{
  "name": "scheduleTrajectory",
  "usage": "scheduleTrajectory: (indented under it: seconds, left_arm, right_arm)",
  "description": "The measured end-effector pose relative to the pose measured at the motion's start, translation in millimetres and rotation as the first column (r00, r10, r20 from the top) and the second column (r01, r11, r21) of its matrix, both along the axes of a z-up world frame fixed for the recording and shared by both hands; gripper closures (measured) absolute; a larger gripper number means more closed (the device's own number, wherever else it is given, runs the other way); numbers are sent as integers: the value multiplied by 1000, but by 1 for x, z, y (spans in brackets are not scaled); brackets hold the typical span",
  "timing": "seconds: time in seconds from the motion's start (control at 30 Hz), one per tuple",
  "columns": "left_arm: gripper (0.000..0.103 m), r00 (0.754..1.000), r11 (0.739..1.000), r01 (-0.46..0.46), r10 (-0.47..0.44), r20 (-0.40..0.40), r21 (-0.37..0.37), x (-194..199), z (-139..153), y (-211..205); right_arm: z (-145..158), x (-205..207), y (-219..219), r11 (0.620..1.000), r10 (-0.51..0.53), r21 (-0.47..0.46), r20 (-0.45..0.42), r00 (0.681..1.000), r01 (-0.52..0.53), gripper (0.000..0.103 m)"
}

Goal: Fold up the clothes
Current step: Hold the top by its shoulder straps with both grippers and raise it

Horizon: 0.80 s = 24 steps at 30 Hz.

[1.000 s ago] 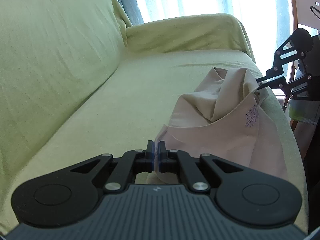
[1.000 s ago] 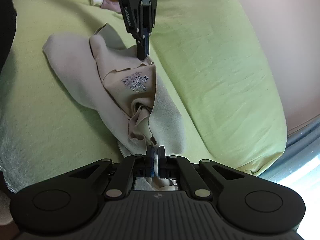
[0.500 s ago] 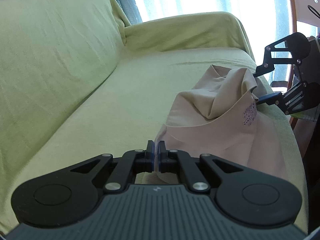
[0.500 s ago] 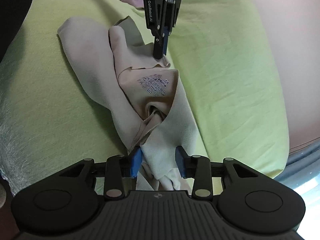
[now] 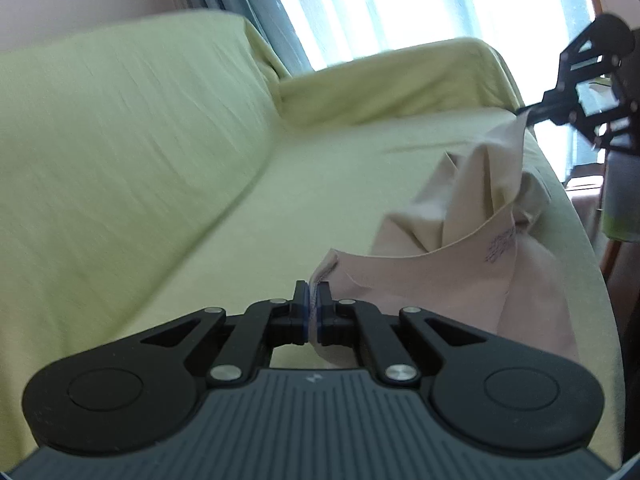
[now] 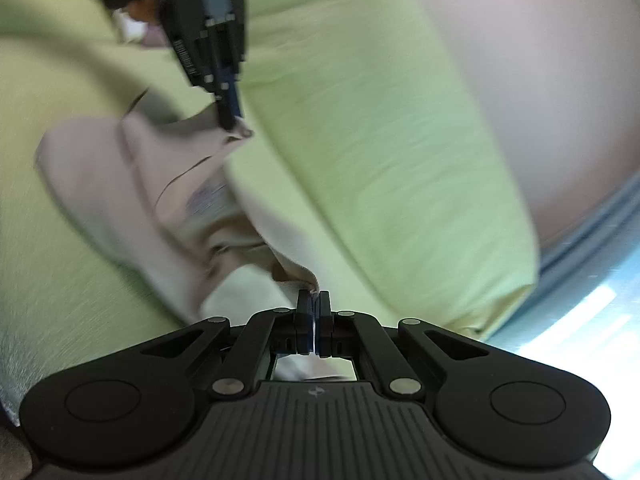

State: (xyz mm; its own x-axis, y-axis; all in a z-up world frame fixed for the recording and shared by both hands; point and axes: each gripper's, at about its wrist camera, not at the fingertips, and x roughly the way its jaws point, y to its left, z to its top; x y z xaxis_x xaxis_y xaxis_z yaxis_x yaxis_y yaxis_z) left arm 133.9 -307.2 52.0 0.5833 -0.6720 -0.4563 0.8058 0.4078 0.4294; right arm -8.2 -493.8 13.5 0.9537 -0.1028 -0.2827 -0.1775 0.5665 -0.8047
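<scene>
Two grippers pinch one beige garment [image 5: 432, 280] that we hold raised over the right part of a green sofa [image 5: 168, 168]: our left gripper [image 5: 313, 309] is clenched on a hemmed edge at the near end, and our right gripper [image 6: 314, 314] is clenched on another edge at the far end. Between them the cloth sags in loose folds onto the seat, a printed label [image 5: 500, 245] showing on its inner face, and a bright curtained window [image 5: 400, 4] stands beyond the far armrest
</scene>
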Motion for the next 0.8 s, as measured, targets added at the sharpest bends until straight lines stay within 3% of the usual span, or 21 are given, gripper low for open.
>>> scheduleTrajectory:
  seconds: [0.1, 0.2, 0.43, 0.63, 0.7, 0.8]
  left_arm:
    - [102, 989, 994, -67, 77, 127, -85, -42, 47, 18]
    - [102, 961, 978, -95, 139, 239, -187, -85, 95, 40]
    - [102, 891, 951, -30, 164, 424, -306, -162, 196, 66]
    - [102, 826, 931, 34, 179, 535, -364, -179, 267, 61]
    - [102, 810, 933, 43, 176, 559, -356, -177, 281, 53]
    - [102, 806, 941, 44, 166, 568, -336, -158, 285, 31]
  right_arm:
    - [46, -22, 6, 1000, -27, -3, 100, 995, 27, 103]
    - [92, -53, 19, 999, -34, -9, 217, 976, 37, 103]
    - [176, -118, 46, 997, -51, -35, 438, 897, 74, 103]
    - [246, -130, 43, 992, -82, -31, 549, 832, 119, 103]
    - [263, -127, 39, 992, -80, -37, 571, 817, 123, 103]
    - [280, -118, 25, 992, -83, -32, 579, 811, 124, 103]
